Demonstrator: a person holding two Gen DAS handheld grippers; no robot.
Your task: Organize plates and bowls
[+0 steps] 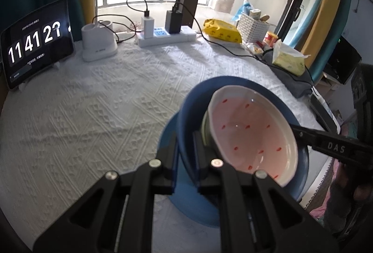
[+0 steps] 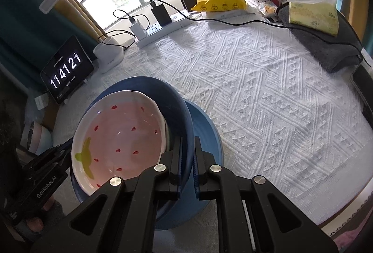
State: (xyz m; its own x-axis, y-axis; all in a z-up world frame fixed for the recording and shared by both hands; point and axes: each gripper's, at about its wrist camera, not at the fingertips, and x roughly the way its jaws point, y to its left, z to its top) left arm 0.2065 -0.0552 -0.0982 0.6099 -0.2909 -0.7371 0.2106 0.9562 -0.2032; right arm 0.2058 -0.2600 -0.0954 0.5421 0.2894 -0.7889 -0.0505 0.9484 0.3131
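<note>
A blue bowl [image 1: 186, 117] holds a pink strawberry-pattern dish [image 1: 251, 134] that leans tilted inside it. The bowl sits over a blue plate [image 1: 167, 143] on the white tablecloth. My left gripper [image 1: 185, 155] is shut on the blue bowl's rim. The right gripper's finger [image 1: 331, 143] comes in from the right at the bowl's far rim. In the right wrist view my right gripper [image 2: 187, 159] is shut on the blue bowl [image 2: 177, 99] rim, with the pink dish [image 2: 119, 136] to its left, the blue plate [image 2: 209, 134] below and the left gripper [image 2: 46, 169] at the opposite rim.
A tablet clock [image 1: 35, 43], a white holder [image 1: 98, 43], a power strip with chargers [image 1: 163, 36], a yellow wipes pack [image 1: 221, 30], a white basket [image 1: 254, 26] and a tissue pack on a grey cloth [image 1: 289, 59] line the table's back and right edge.
</note>
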